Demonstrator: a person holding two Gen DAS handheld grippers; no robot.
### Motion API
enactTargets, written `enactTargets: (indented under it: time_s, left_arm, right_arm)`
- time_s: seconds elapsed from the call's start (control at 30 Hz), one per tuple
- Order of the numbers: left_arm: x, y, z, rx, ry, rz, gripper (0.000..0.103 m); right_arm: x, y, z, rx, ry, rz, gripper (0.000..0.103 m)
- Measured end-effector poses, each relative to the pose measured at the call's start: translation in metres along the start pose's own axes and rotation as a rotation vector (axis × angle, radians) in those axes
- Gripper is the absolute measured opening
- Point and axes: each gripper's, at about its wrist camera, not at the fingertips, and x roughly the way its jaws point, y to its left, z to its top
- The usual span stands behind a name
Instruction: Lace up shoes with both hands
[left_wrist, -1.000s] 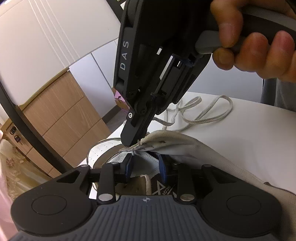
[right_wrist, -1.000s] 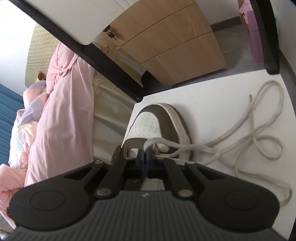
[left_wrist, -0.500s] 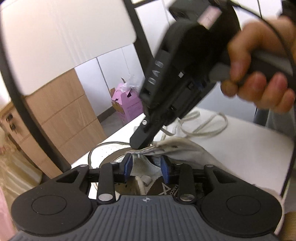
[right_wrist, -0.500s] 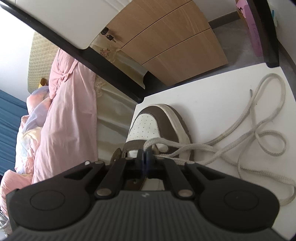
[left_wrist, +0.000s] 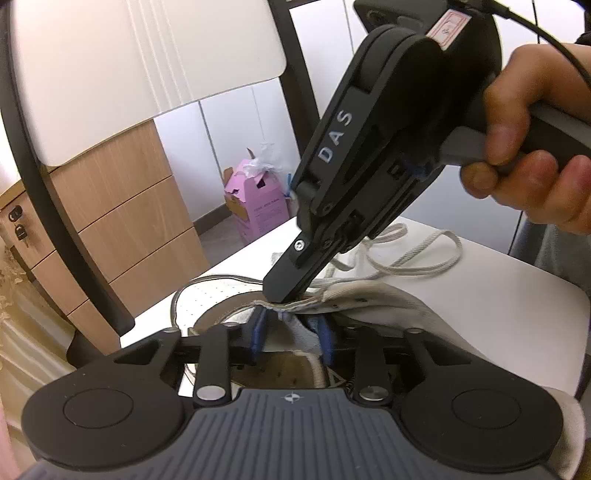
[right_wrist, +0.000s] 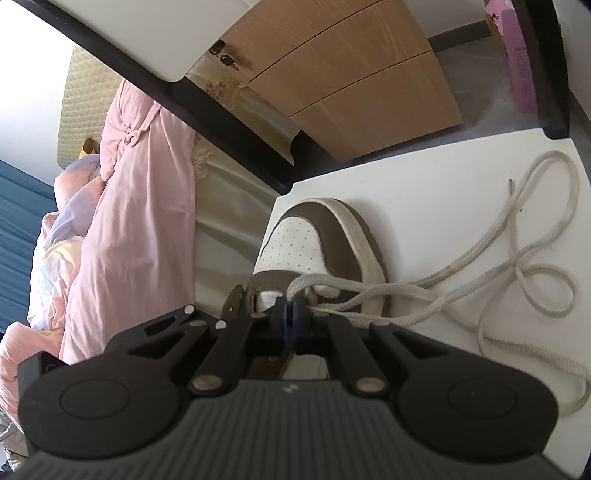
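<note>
A brown and white shoe (right_wrist: 325, 240) is lying on the white table (right_wrist: 443, 206), its toe pointing toward the table's edge. A pale lace (right_wrist: 491, 240) is running from the eyelets across the shoe's side and is lying in loose loops on the table beside it.

The right gripper (right_wrist: 290, 308) is being held by a hand (left_wrist: 535, 147) and is pointing down at the shoe's opening. Its jaws are being kept pressed together at the eyelet edge, where the lace begins; what they are pinching is hidden behind the tips, so it cannot be told.

The left gripper (left_wrist: 290, 332) is being held low over the shoe's opening. Its jaws have just been closing and are standing partly apart, with the pale tongue (left_wrist: 295, 328) lying between the blue pads (left_wrist: 258, 328); no firm grip on it is being shown.

A wooden drawer unit (right_wrist: 351, 74) and a pink box (left_wrist: 255, 206) are standing beyond the table.
</note>
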Motion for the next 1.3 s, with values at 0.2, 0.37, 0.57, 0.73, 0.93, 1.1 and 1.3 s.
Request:
enactTargets:
  time_s: [0.2,0.37,0.57,0.73,0.93,1.1,1.3]
  left_arm:
    - [0.000,0.005,0.002,-0.044,-0.001,0.000,0.019]
    - [0.000,0.005,0.002,-0.041,0.001,0.004,0.019]
    - [0.000,0.004,0.001,-0.025,0.002,0.013,0.020]
    - [0.000,0.004,0.001,-0.026,0.002,0.013,0.020]
    - [0.001,0.004,0.001,-0.024,0.003,0.014,0.020]
    - [0.001,0.004,0.000,-0.027,0.003,0.014,0.020]
    - [0.001,0.003,0.000,-0.031,0.005,0.013,0.020]
  right_arm:
    - [-0.011,0.001,-0.004,0.020,-0.047,0.029,0.017]
    - [-0.025,0.000,-0.004,0.041,-0.122,0.032,0.019]
    - [-0.020,0.002,-0.004,0.022,-0.118,-0.001,0.012]
    - [-0.017,0.005,-0.006,-0.005,-0.128,-0.036,0.004]
    - [-0.012,0.005,-0.010,0.012,-0.157,-0.040,0.003]
    - [-0.011,0.001,-0.009,0.054,-0.175,-0.014,0.003]
    - [-0.011,0.000,-0.010,0.073,-0.195,-0.009,0.003]
